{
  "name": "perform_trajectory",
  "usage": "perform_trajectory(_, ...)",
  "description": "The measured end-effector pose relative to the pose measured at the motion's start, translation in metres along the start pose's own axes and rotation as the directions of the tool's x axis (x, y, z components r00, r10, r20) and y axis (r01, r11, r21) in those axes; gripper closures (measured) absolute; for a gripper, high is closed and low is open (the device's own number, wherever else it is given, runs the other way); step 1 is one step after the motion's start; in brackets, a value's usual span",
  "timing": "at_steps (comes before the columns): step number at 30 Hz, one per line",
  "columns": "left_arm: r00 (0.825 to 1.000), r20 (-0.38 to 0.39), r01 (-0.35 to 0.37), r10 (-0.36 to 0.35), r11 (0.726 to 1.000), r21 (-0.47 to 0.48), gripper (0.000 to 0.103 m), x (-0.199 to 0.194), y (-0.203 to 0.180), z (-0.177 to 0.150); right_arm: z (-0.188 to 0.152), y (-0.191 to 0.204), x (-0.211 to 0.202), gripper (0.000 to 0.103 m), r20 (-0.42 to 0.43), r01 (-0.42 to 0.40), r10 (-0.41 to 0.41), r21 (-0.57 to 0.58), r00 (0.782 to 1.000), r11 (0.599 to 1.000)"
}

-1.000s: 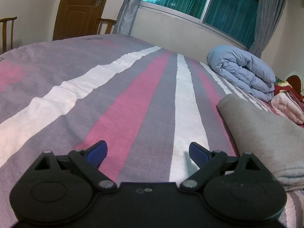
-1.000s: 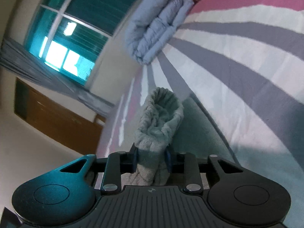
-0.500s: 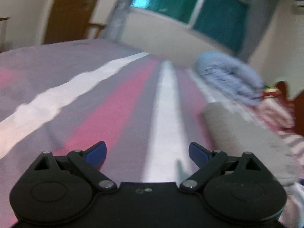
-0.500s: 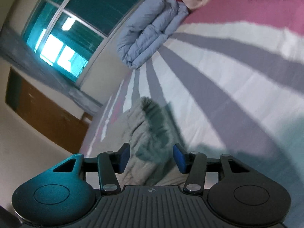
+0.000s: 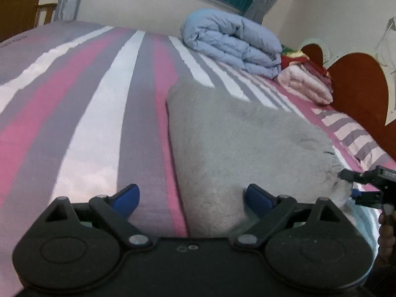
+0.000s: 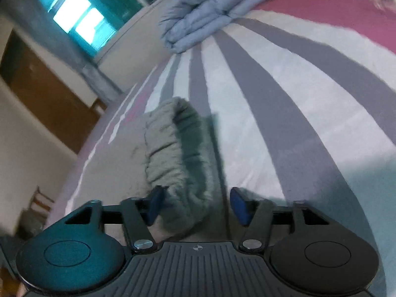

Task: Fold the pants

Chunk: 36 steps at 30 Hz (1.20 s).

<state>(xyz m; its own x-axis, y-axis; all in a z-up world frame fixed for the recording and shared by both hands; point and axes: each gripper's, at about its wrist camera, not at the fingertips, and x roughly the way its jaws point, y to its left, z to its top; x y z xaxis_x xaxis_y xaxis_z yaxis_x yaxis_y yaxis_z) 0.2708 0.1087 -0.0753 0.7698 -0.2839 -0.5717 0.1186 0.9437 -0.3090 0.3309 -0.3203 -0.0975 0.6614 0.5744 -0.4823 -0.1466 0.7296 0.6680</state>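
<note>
Pants (image 5: 237,143) lie folded on the striped bed (image 5: 99,113). Your right gripper (image 6: 195,204) has just been opening, waistband loose between its jaws. Your left gripper (image 5: 191,199) gapes over the pants' near edge, gripping nothing.

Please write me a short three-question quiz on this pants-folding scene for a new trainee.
1. True or false: the right gripper is clamped shut on the grey pants.
2. Which item lies nearest the window? A) the folded blue duvet B) the pink blanket C) the pants
3. Fill in: the pants lie on a ______ bedspread.

Key
1. False: its jaws have just been opening, and the waistband sits loosely between them.
2. A
3. striped
</note>
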Motion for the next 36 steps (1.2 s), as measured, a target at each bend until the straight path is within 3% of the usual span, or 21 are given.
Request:
perform_trajectory(2,1.0,0.011,0.018,-0.018,1.0,-0.001,0.018,-0.004,0.005,0.002,0.001,0.006,-0.013,0.044,0.056,-0.034,0.037,-0.055,0.998,0.998)
perform_trajectory(6,0.995,-0.029,0.095,-0.097,0.993,-0.076,0.024,0.012,0.013,0.01,0.004,-0.002,0.001,0.044,0.014,-0.082,0.083,-0.041,0.996,0.996)
perform_trajectory(10,0.97,-0.079,0.213,-0.229,0.962,-0.17,0.024,0.033,0.031,0.018,0.007,-0.024,0.023,0.044,-0.038,-0.128,0.13,0.065,0.991,0.99)
perform_trajectory(13,0.95,-0.107,0.261,-0.292,0.937,-0.234,0.025,0.046,0.047,0.023,0.011,-0.035,0.025,0.044,-0.054,-0.162,0.168,0.101,0.984,0.982)
perform_trajectory(16,0.94,-0.146,0.268,-0.307,0.933,-0.239,0.028,0.059,0.053,0.027,0.016,-0.046,0.026,0.037,-0.075,-0.188,0.2,0.14,0.977,0.972)
perform_trajectory(22,0.925,-0.15,0.309,-0.349,0.921,-0.237,0.036,0.056,0.068,0.026,0.022,-0.053,0.025,0.037,-0.082,-0.218,0.232,0.152,0.969,0.964)
perform_trajectory(27,0.92,-0.134,0.328,-0.369,0.909,-0.256,0.037,0.053,0.072,0.023,0.023,-0.058,0.02,0.035,-0.08,-0.232,0.248,0.17,0.965,0.958)
perform_trajectory(32,0.916,-0.124,0.336,-0.382,0.898,-0.285,0.034,0.064,0.071,0.027,0.025,-0.051,0.035,0.026,-0.136,-0.256,0.279,0.166,0.951,0.952)
perform_trajectory(35,0.914,-0.107,0.341,-0.392,0.884,-0.32,0.04,0.073,0.069,0.03,0.024,-0.039,0.057,0.026,-0.191,-0.279,0.304,0.147,0.933,0.949)
perform_trajectory(36,0.911,-0.109,0.346,-0.398,0.881,-0.323,0.064,0.076,0.068,0.031,0.024,-0.034,0.062,0.027,-0.204,-0.274,0.296,0.126,0.933,0.953)
